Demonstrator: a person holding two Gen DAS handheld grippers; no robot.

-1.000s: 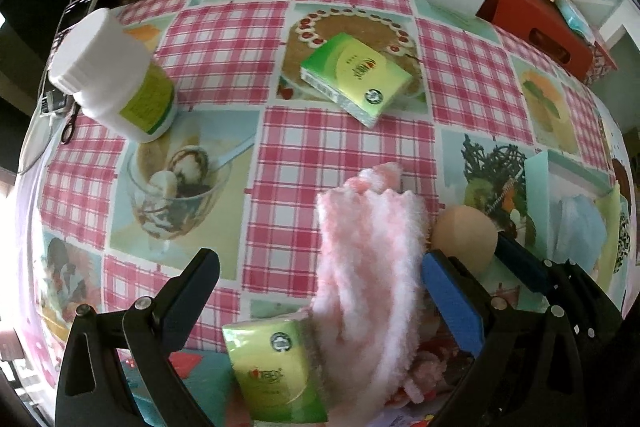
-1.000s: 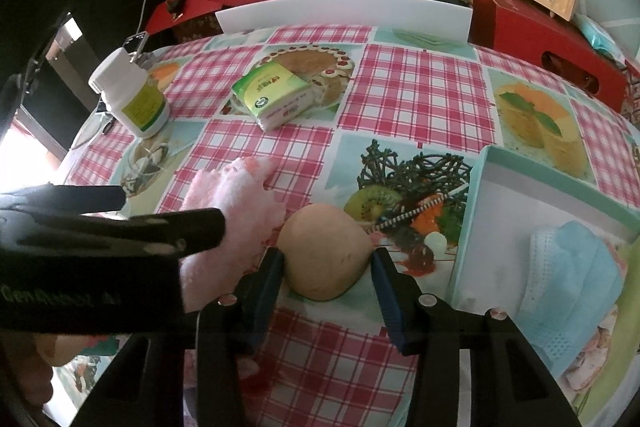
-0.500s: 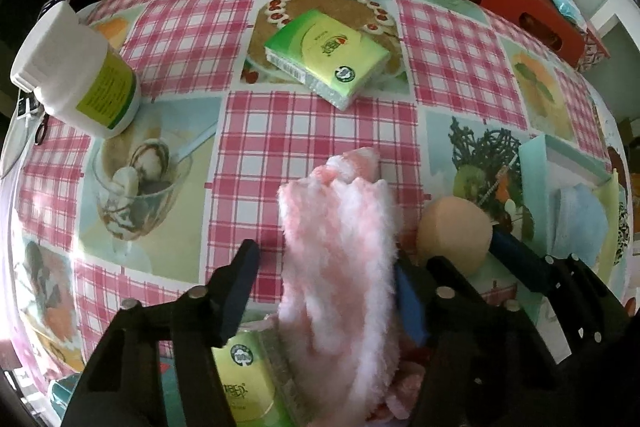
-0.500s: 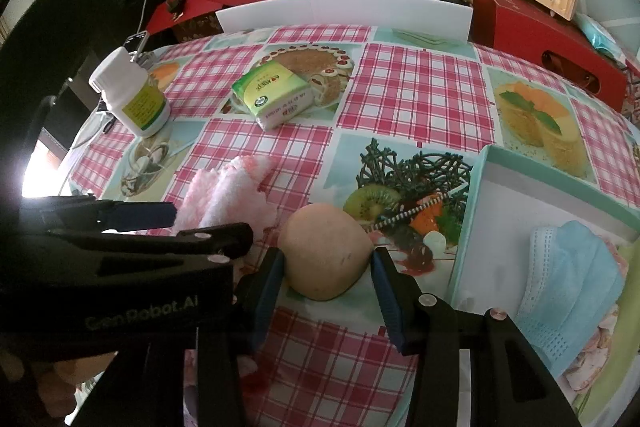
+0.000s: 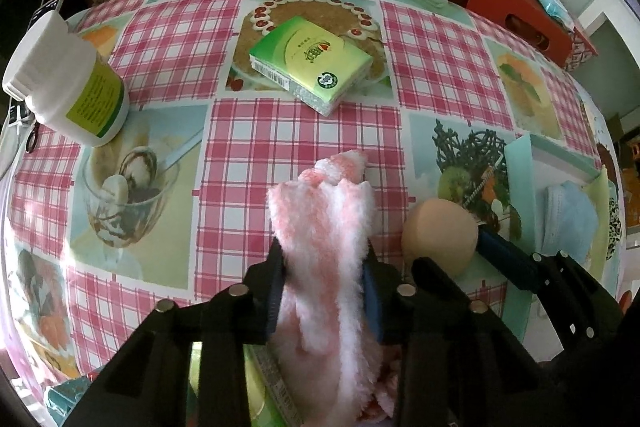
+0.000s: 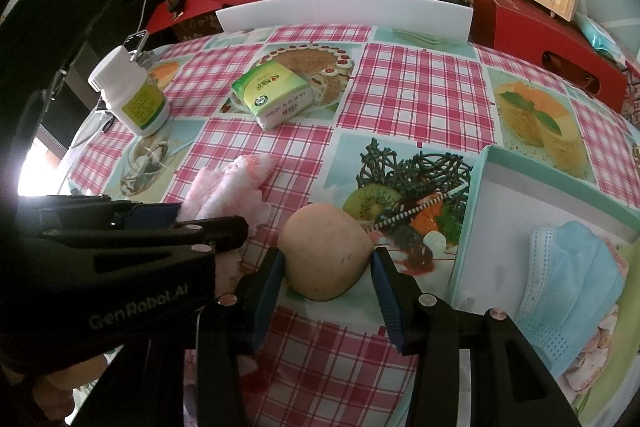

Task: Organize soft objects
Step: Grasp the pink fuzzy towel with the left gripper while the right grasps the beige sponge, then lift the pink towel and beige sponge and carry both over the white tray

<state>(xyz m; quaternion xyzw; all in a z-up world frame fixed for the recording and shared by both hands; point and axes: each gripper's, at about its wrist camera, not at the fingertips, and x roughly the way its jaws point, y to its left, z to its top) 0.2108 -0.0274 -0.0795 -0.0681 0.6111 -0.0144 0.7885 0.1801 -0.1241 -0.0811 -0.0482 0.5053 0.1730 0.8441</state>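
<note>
Left wrist view had a white bottle standing far left on the checked tablecloth, a green tissue pack beyond. The left gripper was pinched onto the fluffy pink cloth. Just right, the right gripper hugged the beige sponge ball, both pads touching. A blue mask lay in the tray.

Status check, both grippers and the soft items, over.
Left gripper shut on pink fluffy sock. Right gripper shut on peach sponge ball, on the tablecloth. Teal box right, blue mask inside; path unobstructed.
</note>
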